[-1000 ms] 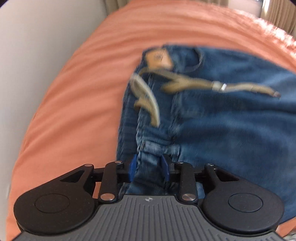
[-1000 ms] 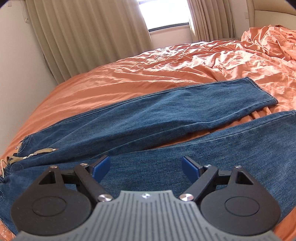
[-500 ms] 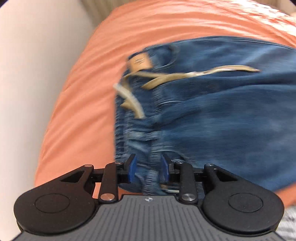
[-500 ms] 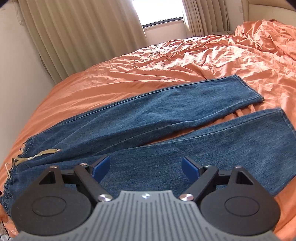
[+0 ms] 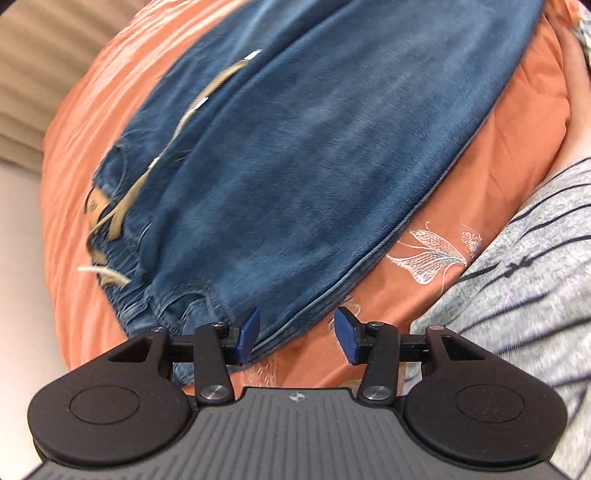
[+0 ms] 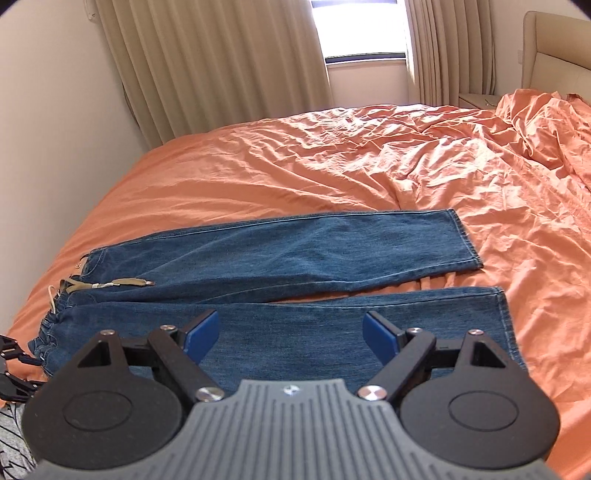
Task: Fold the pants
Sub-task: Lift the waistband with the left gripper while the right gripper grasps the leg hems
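- We see a pair of blue denim pants (image 6: 280, 254) laid out flat on a bed, across its rumpled orange sheet (image 6: 369, 166), waistband at the left of the right wrist view and both legs running right, their hems slightly apart.
- Our left hand-held gripper (image 5: 295, 334) points steeply down at the near edge of the waist; its jaws are opening, and between its blue pads (image 5: 248, 334) we see only the pants' edge seam and orange sheet, nothing pressed.
- Our right hand-held gripper (image 6: 291, 334) hangs above the nearer leg, jaws spread wide and holding nothing.
- A tan drawstring (image 5: 192, 110) with pale tips trails across the waist, and a tan patch (image 5: 96, 206) sits on the waistband; any writing on that patch is too blurred for us to read.
- A white floral print (image 5: 432, 253) marks the sheet just beside the pants in the left wrist view.
- A grey striped sleeve (image 5: 524, 266) fills the right edge of that view.
- Beige curtains (image 6: 221, 66) and a bright window (image 6: 358, 29) stand behind the bed.
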### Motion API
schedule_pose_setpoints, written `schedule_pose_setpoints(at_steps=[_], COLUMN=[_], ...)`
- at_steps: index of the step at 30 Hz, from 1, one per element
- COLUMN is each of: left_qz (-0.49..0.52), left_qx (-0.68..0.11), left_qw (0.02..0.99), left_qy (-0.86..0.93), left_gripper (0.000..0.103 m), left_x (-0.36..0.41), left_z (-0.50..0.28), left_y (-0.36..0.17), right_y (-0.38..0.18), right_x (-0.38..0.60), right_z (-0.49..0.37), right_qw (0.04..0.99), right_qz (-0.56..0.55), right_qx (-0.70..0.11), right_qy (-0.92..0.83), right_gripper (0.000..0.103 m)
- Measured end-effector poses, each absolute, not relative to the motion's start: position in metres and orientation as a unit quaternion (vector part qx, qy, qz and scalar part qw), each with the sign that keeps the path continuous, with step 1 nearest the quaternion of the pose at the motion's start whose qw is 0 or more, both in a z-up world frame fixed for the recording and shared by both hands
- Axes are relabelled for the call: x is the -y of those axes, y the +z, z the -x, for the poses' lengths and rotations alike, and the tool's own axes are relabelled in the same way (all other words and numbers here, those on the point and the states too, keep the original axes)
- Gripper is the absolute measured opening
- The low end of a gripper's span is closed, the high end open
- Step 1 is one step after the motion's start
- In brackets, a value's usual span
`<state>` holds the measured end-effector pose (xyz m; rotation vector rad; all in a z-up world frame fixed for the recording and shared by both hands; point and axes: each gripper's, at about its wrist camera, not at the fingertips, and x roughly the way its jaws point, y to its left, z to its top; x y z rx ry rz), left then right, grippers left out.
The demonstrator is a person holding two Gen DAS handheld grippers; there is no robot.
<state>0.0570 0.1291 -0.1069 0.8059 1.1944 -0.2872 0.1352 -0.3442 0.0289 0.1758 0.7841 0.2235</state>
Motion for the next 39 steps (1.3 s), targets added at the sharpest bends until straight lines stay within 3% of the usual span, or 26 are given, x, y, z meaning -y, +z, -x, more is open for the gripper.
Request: schedule_pose_setpoints(at_steps=[4,6,9,11,16,17,20,21,25,34,37,39], left_qz=[-0.367,-0.362,-0.373,-0.379,-0.343,-0.339,-0.323,-0.316,-0.283,-0.263,-0.256,-0.252], left_qx=[-0.562,-0.571,-0.572,-0.561,-0.515,-0.504,-0.479,-0.474,-0.471,-0.478,-0.473,-0.467], left_qw=[0.728,0.723,0.719,0.725,0.778,0.788,0.812,0.819,0.834,0.838,0.843,0.847], left_qy=[-0.141,-0.145,-0.131,-0.131,-0.110,-0.105,-0.082,-0.074,-0.055,-0.027,-0.018,-0.014], left_gripper=[0.055,0.054,0.041,0.021,0.007,0.007,0.006,0.006,0.006,0.006,0.006,0.006], left_x=[-0.118,-0.110,-0.101,-0.099,-0.107,-0.109,-0.109,-0.110,-0.113,-0.109,-0.110,-0.110], left_z=[-0.069,-0.072,-0.072,-0.067,-0.060,-0.059,-0.058,-0.060,-0.067,-0.074,-0.075,-0.075], left_y=[-0.128,-0.135,-0.147,-0.145,-0.119,-0.114,-0.101,-0.097,-0.089,-0.087,-0.086,-0.084], right_y=[0.054,0.064,0.070,0.065,0.004,-0.013,-0.068,-0.085,-0.126,-0.189,-0.196,-0.190], right_x=[0.384,0.404,0.434,0.451,0.476,0.477,0.473,0.471,0.474,0.448,0.445,0.448], right_z=[-0.124,-0.118,-0.110,-0.108,-0.108,-0.108,-0.112,-0.117,-0.129,-0.126,-0.124,-0.124], right_qw=[0.912,0.914,0.916,0.916,0.887,0.874,0.829,0.820,0.803,0.748,0.746,0.761], right_qz=[-0.065,-0.040,0.001,0.053,0.206,0.237,0.343,0.364,0.400,0.521,0.535,0.528], right_qx=[-0.394,-0.395,-0.394,-0.390,-0.405,-0.412,-0.423,-0.423,-0.417,-0.360,-0.346,-0.331], right_qy=[0.089,0.078,0.073,0.072,0.086,0.101,0.123,0.126,0.148,0.201,0.193,0.181], right_gripper=[0.078,0.069,0.066,0.064,0.063,0.060,0.034,0.032,0.026,0.026,0.001,0.000])
